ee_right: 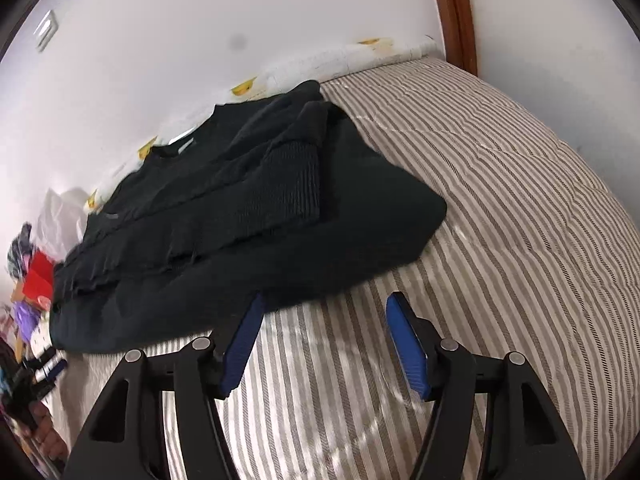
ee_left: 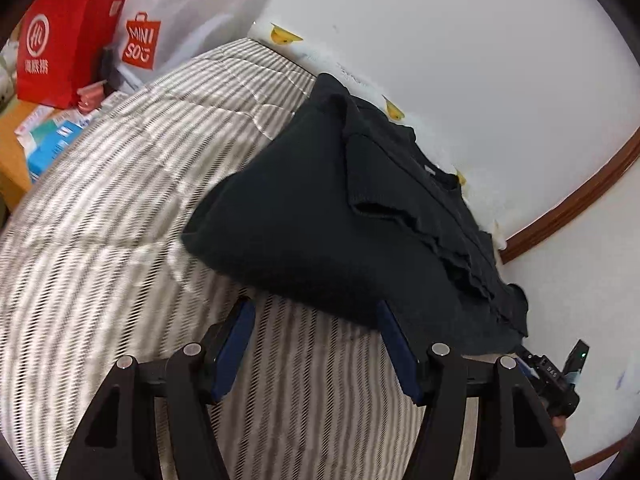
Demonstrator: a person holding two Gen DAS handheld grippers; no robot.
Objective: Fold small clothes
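A dark, nearly black knit sweater (ee_left: 344,216) lies folded on the striped bed cover (ee_left: 120,208), its sleeves laid across the body and its neckline toward the wall. My left gripper (ee_left: 315,306) stands open just at the sweater's near hem, with only striped cover between its blue pads (ee_left: 234,352). In the right wrist view the same sweater (ee_right: 248,216) fills the middle left. My right gripper (ee_right: 327,299) is open at the hem's near right end; its left pad tip (ee_right: 246,336) meets the cloth edge, and nothing is pinched.
A white wall (ee_left: 440,60) with brown trim (ee_left: 572,200) runs behind the bed. A white sheet with yellow prints (ee_right: 248,88) lines that edge. Red and white shopping bags (ee_left: 72,40) and boxes sit past the bed's far left. Striped cover (ee_right: 500,220) spreads to the right.
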